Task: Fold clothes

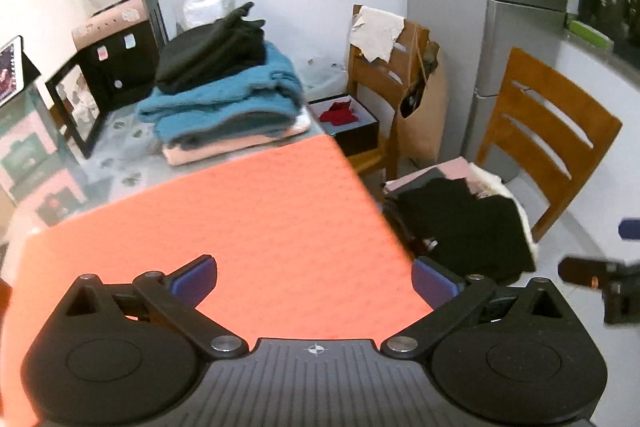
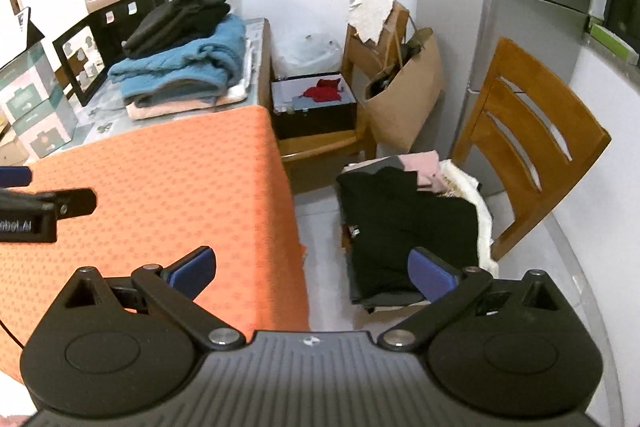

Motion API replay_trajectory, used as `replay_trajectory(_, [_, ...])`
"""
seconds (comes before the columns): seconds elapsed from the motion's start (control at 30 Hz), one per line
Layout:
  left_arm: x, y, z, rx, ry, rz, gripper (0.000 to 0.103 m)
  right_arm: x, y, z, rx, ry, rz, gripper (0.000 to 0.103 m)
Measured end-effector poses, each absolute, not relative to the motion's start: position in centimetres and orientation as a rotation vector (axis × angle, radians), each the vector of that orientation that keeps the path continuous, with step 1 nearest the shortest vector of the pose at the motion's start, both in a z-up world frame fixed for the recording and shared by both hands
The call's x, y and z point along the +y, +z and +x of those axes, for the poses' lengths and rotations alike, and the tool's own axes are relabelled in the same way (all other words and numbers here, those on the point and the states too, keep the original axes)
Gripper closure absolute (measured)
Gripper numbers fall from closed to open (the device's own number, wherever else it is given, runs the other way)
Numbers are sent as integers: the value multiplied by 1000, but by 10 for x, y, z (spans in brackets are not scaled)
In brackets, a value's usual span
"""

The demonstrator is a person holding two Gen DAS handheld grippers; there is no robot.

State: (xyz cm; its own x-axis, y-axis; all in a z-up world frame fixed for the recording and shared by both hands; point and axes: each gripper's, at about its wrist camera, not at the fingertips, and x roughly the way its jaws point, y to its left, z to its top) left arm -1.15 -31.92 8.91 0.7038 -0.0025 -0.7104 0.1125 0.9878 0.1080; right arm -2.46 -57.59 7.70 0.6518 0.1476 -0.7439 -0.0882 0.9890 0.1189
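Both grippers, left (image 1: 314, 281) and right (image 2: 312, 269), jaws wide apart, empty, above orange cloth (image 2: 160, 187). Folded stack (image 2: 184, 71) beyond on table; dark clothes (image 2: 408, 223) on chair right. Labels unreadable.

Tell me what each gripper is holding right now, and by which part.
Nothing is held. The left gripper stands open over the orange cloth, the right gripper open beyond the cloth's edge, toward the black garment on the chair.
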Motion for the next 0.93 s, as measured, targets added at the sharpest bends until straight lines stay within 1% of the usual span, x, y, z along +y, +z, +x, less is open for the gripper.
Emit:
replay_trajectory(0.23, [-247, 90, -22, 849, -115, 114, 0, -503, 87, -29, 807, 110, 117, 0])
replay_trajectory(0.5, [-189, 79, -31, 887, -119, 129, 0, -438, 75, -38, 799, 13, 175, 0])
replay_trajectory(0.77, [-185, 68, -34, 902, -205, 150, 0, -420, 51, -54, 850, -125, 199, 0])
replay_trajectory(0.93, [-189, 70, -33, 859, -226, 178, 0, -416, 43, -64, 869, -174, 181, 0])
